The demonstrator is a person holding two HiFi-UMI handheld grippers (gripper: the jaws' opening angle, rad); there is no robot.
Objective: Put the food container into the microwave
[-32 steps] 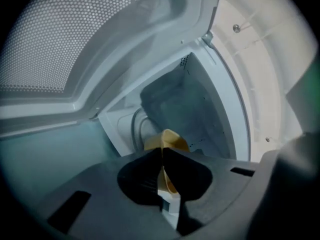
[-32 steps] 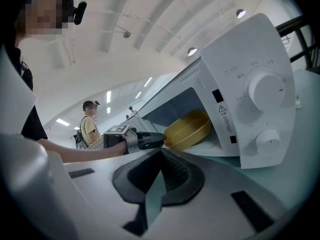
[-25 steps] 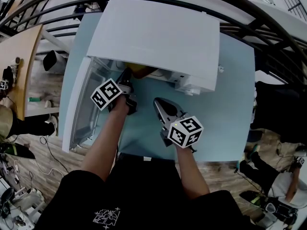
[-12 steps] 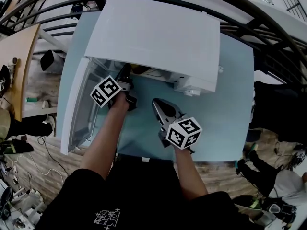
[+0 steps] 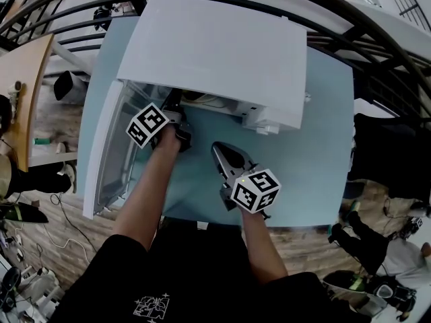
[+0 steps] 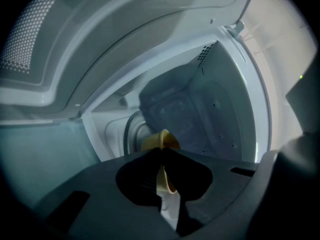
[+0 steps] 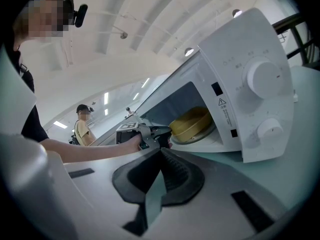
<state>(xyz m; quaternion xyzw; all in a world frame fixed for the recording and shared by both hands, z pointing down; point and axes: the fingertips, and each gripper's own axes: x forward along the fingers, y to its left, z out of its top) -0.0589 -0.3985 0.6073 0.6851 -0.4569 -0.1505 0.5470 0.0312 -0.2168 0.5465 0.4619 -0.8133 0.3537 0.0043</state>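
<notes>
The yellow food container (image 7: pixel 192 123) sits inside the open white microwave (image 7: pixel 250 84), tilted a little. My left gripper (image 7: pixel 161 135) reaches into the opening and is shut on the container's near rim (image 6: pixel 162 139). In the head view the left gripper (image 5: pixel 176 106) is at the cavity's mouth, under the microwave's top (image 5: pixel 215 52), and the container is hidden. My right gripper (image 5: pixel 217 148) hovers over the table in front of the microwave. Its jaws (image 7: pixel 161 151) are shut with nothing between them.
The microwave door (image 5: pixel 111 153) hangs wide open to the left. Two dials (image 7: pixel 263 76) are on the right front panel. The pale blue table (image 5: pixel 316 147) reaches right of the microwave. A black railing (image 5: pixel 377 39) curves behind, and a person (image 7: pixel 82 124) stands far off.
The left gripper has moved a little deeper into the microwave with the container, whose yellow edge no longer shows in the head view. The right gripper has hardly moved.
</notes>
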